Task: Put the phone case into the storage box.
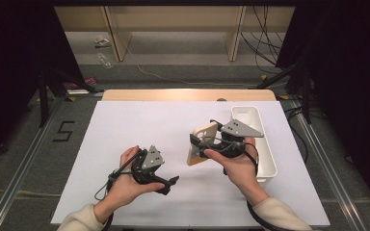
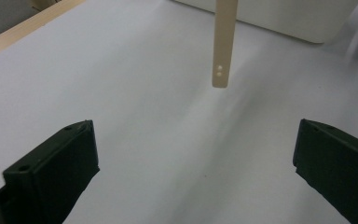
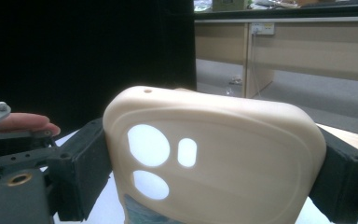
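The desk (image 1: 125,144) is covered with a white sheet, and a white bin (image 1: 265,144) stands at its right side. Above the sheet, just left of the bin, the right hand-held gripper (image 1: 200,144) grips a cream phone case (image 1: 201,143) across its width — in the right gripper view the pads (image 3: 86,158) press on both edges of the case (image 3: 214,158), which stands upright, camera cut-outs up. The left hand-held gripper (image 1: 171,183) hangs apart to the left with its jaws spread wide and nothing between them; its own view looks at the case (image 2: 224,42) edge-on, clear of the sheet.

The step looks like carrying the case into the bin. To do it well, the right hand should keep the squeeze steady, swing over the bin's rim, lower the case inside — and only then let go. The left hand need only stay clear.
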A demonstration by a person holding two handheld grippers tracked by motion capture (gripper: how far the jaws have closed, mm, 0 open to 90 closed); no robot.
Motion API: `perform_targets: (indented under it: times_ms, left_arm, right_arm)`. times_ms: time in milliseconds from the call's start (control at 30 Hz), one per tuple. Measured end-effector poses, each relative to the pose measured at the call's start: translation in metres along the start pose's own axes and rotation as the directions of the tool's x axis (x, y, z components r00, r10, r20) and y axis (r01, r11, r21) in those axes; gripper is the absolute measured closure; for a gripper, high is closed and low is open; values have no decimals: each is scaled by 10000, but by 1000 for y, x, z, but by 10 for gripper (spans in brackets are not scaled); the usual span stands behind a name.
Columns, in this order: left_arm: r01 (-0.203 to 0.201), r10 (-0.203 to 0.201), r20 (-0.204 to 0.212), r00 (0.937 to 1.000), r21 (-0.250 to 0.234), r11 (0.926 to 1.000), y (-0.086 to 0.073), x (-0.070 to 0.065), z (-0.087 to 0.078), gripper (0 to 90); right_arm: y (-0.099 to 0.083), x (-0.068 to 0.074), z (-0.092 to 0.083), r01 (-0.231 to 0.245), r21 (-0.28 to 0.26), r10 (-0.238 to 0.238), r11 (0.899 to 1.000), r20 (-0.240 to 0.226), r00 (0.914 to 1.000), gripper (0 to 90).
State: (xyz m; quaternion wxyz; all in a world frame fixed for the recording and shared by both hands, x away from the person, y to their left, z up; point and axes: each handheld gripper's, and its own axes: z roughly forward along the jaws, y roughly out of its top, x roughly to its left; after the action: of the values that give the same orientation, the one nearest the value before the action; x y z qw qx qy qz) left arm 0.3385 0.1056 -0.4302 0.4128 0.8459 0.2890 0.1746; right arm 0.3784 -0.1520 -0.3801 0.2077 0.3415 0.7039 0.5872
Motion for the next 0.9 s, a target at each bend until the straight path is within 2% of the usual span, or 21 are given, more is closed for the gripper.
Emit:
perform_targets:
  times_ms: [433,900]
  left_arm:
    - [44,-42,-286,9996,40,10000,-8,6,-7,0]
    - [86,-84,-386,9992,48,10000,-13,9,-11,0]
  right_arm:
    - [3,-4,-3,-20,-67,21,10000,135,9999,133]
    - [10,-11,-9,-67,-248,75,9997,341,9994,133]
